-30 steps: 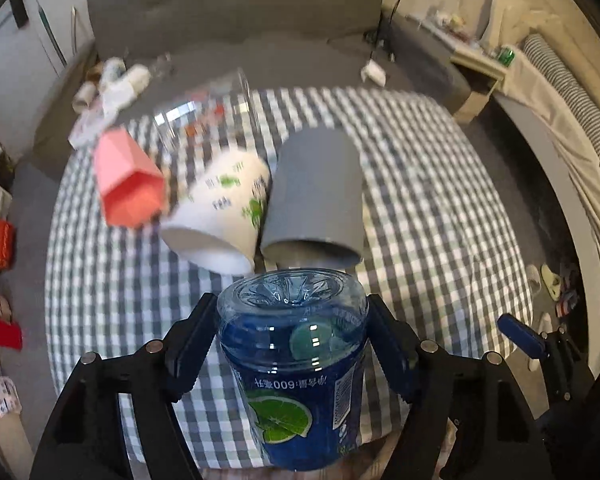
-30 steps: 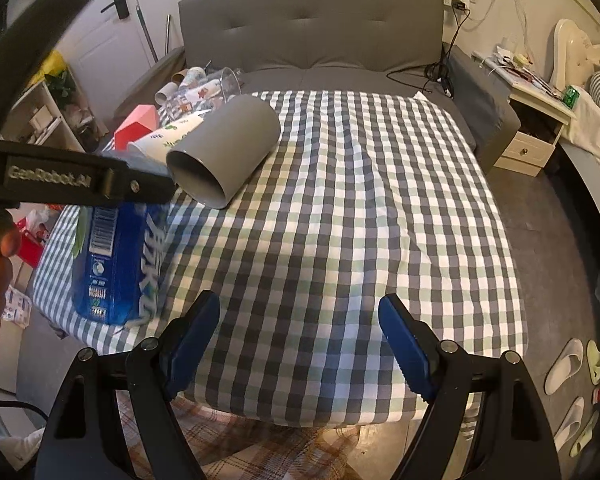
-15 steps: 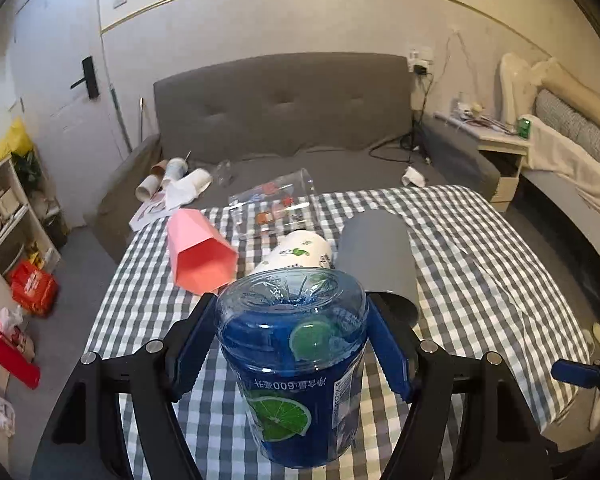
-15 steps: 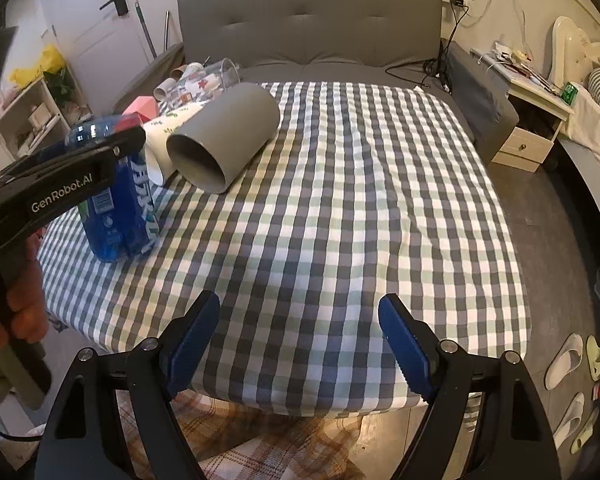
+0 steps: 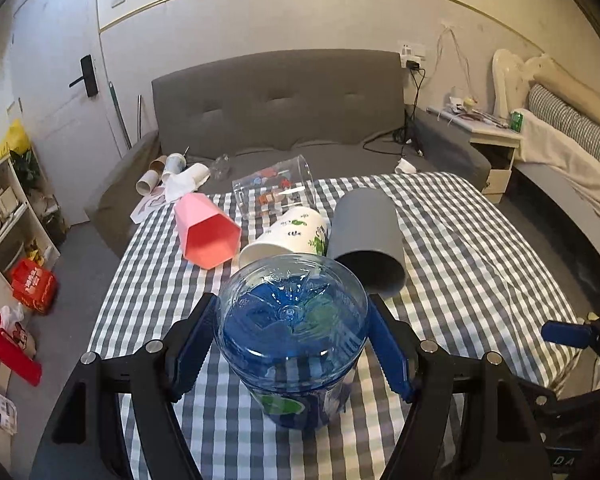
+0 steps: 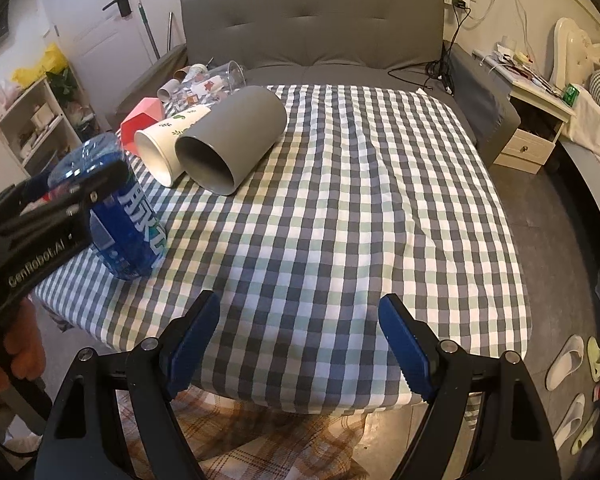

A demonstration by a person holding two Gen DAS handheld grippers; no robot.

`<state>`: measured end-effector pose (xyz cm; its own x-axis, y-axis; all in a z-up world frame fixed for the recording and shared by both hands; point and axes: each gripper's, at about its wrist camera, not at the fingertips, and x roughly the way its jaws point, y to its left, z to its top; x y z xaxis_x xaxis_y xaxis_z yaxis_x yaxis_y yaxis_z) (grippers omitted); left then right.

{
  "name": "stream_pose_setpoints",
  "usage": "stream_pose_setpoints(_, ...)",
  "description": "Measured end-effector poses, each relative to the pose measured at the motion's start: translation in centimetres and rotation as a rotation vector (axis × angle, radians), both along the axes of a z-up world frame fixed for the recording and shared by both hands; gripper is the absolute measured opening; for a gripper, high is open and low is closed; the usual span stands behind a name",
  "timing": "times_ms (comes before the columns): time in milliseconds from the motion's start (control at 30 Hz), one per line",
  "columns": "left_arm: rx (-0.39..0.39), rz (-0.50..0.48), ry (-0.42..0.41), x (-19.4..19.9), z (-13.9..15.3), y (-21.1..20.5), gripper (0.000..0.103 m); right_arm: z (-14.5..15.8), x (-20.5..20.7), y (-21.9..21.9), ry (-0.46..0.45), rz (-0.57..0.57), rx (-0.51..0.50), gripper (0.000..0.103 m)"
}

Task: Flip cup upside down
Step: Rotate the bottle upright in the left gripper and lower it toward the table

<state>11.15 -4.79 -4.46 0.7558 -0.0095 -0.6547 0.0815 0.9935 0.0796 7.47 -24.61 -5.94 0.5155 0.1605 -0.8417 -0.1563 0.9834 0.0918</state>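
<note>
My left gripper (image 5: 292, 344) is shut on a clear blue cup (image 5: 292, 344) cut from a drink bottle; it stands upside down, closed bottom up, on the checked tablecloth (image 5: 480, 280). It also shows in the right wrist view (image 6: 128, 224), with the left gripper (image 6: 60, 216) around it. My right gripper (image 6: 298, 336) is open and empty above the table's near edge.
Several cups lie on their sides behind the blue one: a grey cup (image 5: 366, 248), a white printed cup (image 5: 288, 236), a pink cup (image 5: 206, 236) and a clear glass (image 5: 276, 190). A grey sofa (image 5: 280, 120) stands behind the table. Slippers (image 6: 564, 364) lie on the floor at right.
My left gripper has turned from looking down to level and lowered the blue cup, closed end up, onto the tablecloth. The right gripper has stayed put and open.
</note>
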Motion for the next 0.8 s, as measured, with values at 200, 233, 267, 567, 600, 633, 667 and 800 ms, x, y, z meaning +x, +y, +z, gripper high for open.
stream_pose_setpoints(200, -0.02, 0.011, 0.015, -0.24, -0.01, 0.16, 0.076, 0.86, -0.63, -0.15, -0.019, -0.006, -0.002, 0.082)
stream_pose_setpoints(233, -0.023, 0.008, 0.017, -0.32, -0.04, 0.15, 0.076, 0.95, -0.75, -0.2, -0.02, -0.008, -0.002, 0.082)
stream_pose_setpoints(267, -0.029, 0.004, 0.017, -0.43, -0.07, 0.17, 0.076, 0.99, -0.76, -0.24, -0.02, -0.009, -0.003, 0.082)
stream_pose_setpoints(567, -0.082, 0.001, 0.042, -0.64, 0.08, 0.76, 0.077, 1.14, -0.84, -0.17, -0.018, -0.007, -0.002, 0.082)
stream_pose_setpoints(600, -0.089, 0.004, 0.046, -0.68, 0.07, 0.86, 0.077, 1.12, -0.82, -0.16, -0.017, -0.007, -0.002, 0.082)
stream_pose_setpoints(633, -0.093, 0.005, 0.045, -0.76, 0.06, 0.92, 0.077, 1.08, -0.8, -0.11, -0.016, -0.007, -0.002, 0.082)
stream_pose_setpoints(667, -0.093, 0.004, 0.045, -0.82, 0.03, 0.97, 0.077, 1.06, -0.79, -0.12, -0.015, -0.008, 0.001, 0.082)
stream_pose_setpoints(800, -0.087, 0.0, 0.045, -0.98, 0.07, 0.78, 0.077, 1.03, -0.77, -0.16, -0.014, -0.01, 0.003, 0.082)
